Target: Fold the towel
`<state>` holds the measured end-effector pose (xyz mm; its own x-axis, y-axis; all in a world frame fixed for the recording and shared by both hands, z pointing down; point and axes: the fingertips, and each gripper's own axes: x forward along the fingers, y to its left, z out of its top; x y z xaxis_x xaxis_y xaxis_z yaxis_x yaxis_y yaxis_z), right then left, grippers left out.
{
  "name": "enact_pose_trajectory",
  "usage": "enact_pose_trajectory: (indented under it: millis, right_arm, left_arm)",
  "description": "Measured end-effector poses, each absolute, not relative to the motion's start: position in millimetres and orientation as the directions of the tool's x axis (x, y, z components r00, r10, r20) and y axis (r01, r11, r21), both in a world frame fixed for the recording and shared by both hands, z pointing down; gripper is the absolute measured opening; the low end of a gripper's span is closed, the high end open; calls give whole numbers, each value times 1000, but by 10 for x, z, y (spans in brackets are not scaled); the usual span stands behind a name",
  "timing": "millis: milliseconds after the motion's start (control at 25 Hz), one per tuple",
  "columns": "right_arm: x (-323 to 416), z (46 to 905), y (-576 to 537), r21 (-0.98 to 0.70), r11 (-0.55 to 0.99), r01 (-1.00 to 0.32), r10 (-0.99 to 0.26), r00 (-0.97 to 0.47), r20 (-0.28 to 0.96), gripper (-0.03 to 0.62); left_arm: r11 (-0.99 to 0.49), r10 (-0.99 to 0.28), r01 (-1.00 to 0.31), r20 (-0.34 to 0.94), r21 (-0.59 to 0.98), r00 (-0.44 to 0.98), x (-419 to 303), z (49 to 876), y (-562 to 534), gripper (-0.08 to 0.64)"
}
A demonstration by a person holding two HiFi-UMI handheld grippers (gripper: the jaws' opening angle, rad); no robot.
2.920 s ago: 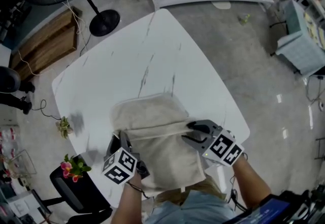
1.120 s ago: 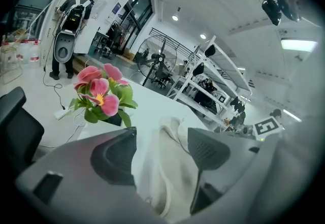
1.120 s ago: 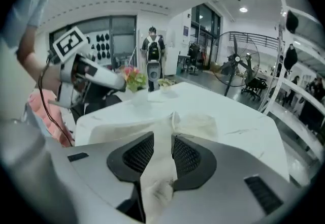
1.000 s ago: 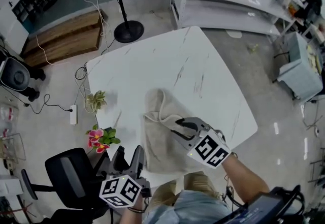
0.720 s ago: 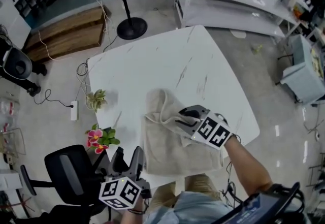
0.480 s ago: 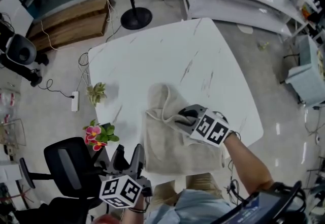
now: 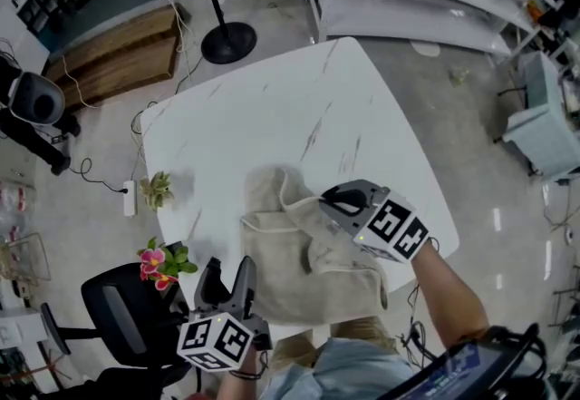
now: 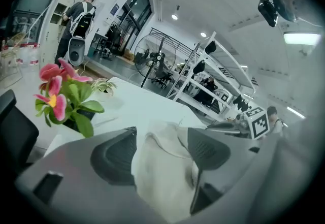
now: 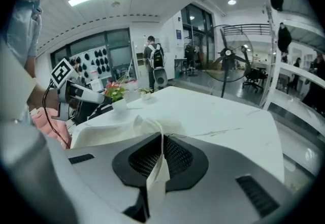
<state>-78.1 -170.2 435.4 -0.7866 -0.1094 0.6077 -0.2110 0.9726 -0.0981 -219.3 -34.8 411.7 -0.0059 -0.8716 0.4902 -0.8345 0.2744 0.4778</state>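
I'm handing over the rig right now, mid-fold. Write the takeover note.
Right gripper: jaws have just closed onto a raised fold of the towel.
Left gripper: jaws open, empty, at the table's near-left edge beside the pink flowers, short of the towel.
Towel: rumpled, at the table's near edge.
Done: one grip; no neat fold shows.
Left: probably bring the left gripper to the towel, lay the fold over, flatten.

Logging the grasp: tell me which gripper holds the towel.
The right gripper: its fingers have just closed on a fold of the beige cloth towel. The left gripper has its fingers apart, gripping nothing.
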Motion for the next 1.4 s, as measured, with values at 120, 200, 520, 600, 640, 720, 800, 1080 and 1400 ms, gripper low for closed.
enact_pose_trajectory:
  millis: [120, 200, 520, 600, 640, 720, 800, 1080, 1400]
  right_arm:
    - [-378, 4313, -2097, -89, 940, -329, -211, -767, 606, 31]
    - [-94, 4367, -2334, -88, 910, -404, -271, -743, 612, 31]
    - [652, 5016, -2796, -96, 823, -561, -348, -629, 695, 32]
    - [671, 5130, -2805, -74, 832, -550, -341, -612, 714, 35]
    - [661, 5171, -2805, -59, 839, -541, -339, -605, 721, 38]
    - [623, 5217, -2819, -31, 849, -528, -345, -597, 724, 40]
    - [583, 5225, -2845, -20, 851, -525, -353, -600, 718, 40]
    - [480, 4705, -2817, 1, 858, -514, -395, -660, 639, 178]
    - [-162, 4084, -1287, 1, 992, -126, -105, -820, 563, 178]
  left_arm:
    - [236, -874, -855, 485, 462, 22, -2041, 4059, -549, 316]
    - [215, -872, -865, 488, 454, 40, -1936, 4048, -666, 316]
    - [179, -838, -887, 538, 426, 90, -1675, 4229, -1010, 316]
    - [178, -829, -891, 552, 418, 93, -1647, 4286, -1049, 316]
    - [178, -825, -892, 558, 416, 95, -1637, 4312, -1063, 316]
    - [181, -818, -893, 567, 413, 97, -1628, 4348, -1086, 316]
    - [184, -815, -892, 571, 413, 97, -1630, 4365, -1106, 316]
    - [167, -830, -894, 549, 415, 100, -1669, 4297, -1131, 316]
    - [114, -857, -895, 498, 432, 131, -1666, 4119, -927, 316]
